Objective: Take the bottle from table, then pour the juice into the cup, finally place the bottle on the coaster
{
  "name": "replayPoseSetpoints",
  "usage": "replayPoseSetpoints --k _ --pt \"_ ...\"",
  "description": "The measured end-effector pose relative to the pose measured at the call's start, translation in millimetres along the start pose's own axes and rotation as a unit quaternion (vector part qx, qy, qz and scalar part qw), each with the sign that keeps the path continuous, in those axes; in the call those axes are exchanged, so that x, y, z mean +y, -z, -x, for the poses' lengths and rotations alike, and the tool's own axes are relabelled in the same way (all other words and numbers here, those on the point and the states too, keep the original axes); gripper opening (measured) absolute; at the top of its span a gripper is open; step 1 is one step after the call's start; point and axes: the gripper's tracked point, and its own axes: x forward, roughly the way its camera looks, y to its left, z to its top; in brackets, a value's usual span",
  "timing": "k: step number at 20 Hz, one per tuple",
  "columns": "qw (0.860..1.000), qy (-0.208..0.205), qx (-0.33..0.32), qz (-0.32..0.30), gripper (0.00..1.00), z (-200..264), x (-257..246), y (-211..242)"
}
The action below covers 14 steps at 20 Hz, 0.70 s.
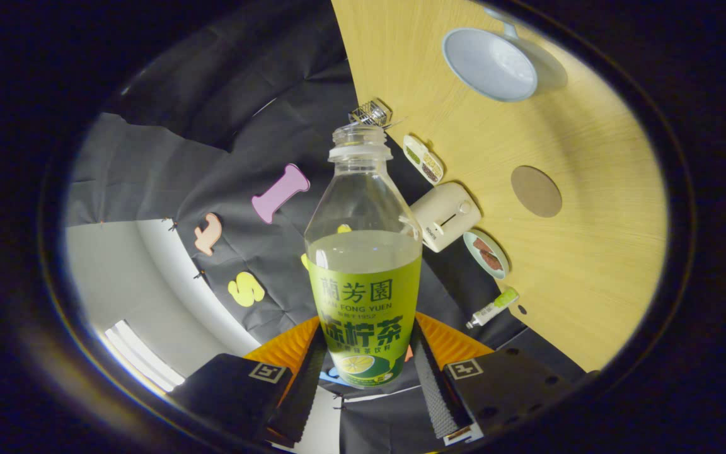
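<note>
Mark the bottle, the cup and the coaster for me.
bottle (363,296): gripper view, on its green label, between the fingers.
cup (488,63): gripper view, on its pale inside, on the wooden table.
coaster (535,191): gripper view, on the middle of the brown disc.

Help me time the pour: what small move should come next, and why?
Probably carry the bottle toward the cup before tipping further. The gripper holds it by the label, uncapped and part full, with its mouth well short of the cup, which sits empty on the table.
</note>
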Motion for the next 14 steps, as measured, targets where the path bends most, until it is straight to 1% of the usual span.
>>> replayPoseSetpoints --k 4,7,12,14 --pt "1.000 -0.001 0.000 0.013 0.77 -0.5 1.6 3.3" --pt "0.999 -0.011 0.000 0.036 0.77 -1.4 6.1 4.3" --pt "0.995 0.009 0.006 0.100 0.77 0.3 -3.7 7.6" --pt "0.991 0.027 0.006 0.130 0.77 -0.5 -13.9 6.9"
